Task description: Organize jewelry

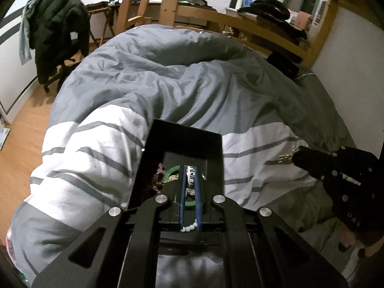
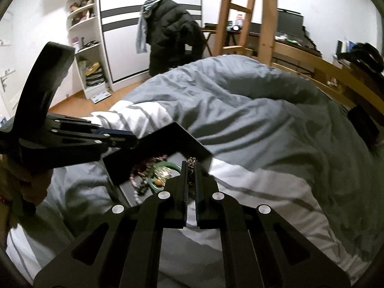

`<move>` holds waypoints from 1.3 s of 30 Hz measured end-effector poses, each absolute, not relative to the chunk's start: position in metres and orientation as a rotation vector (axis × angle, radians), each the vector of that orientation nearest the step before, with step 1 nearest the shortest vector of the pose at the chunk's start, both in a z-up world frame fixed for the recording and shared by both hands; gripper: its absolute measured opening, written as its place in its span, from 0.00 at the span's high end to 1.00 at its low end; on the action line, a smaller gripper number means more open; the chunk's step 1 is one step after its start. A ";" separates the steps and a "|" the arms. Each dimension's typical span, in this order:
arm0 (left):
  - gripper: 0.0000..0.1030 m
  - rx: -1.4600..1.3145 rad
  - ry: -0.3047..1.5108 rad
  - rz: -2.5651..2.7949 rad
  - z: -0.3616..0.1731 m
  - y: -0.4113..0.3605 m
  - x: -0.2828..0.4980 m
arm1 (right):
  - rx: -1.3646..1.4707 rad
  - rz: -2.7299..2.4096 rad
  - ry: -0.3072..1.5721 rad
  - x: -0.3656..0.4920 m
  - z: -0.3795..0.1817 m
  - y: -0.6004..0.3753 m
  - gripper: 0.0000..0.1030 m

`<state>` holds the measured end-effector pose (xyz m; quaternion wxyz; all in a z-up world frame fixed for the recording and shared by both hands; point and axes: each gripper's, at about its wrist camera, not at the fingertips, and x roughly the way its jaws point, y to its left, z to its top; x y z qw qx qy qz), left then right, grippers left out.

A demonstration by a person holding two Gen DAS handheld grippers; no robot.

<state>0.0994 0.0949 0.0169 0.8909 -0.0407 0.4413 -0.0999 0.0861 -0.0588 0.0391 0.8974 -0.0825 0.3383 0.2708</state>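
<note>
Left tongs (image 1: 189, 180) pinch a white bead string (image 1: 189, 228); right tongs (image 2: 191, 175) pinch a dark chain (image 2: 192, 162), over the open black rectangular box (image 2: 182, 141) on the grey-white duvet (image 2: 252, 110).

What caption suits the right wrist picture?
Right tool shut on a chain above the black jewelry box on the striped duvet.
</note>
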 end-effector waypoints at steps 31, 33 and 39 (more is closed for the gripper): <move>0.34 -0.214 0.967 -0.155 0.002 0.127 0.115 | -0.247 0.712 0.830 0.101 -0.014 0.007 0.38; 0.29 -0.237 0.930 -0.138 0.011 0.134 0.111 | -0.215 0.686 0.812 0.100 -0.007 -0.001 0.29; 0.22 -0.280 0.867 -0.109 0.038 0.142 0.093 | -0.129 0.565 0.735 0.089 0.030 -0.033 0.04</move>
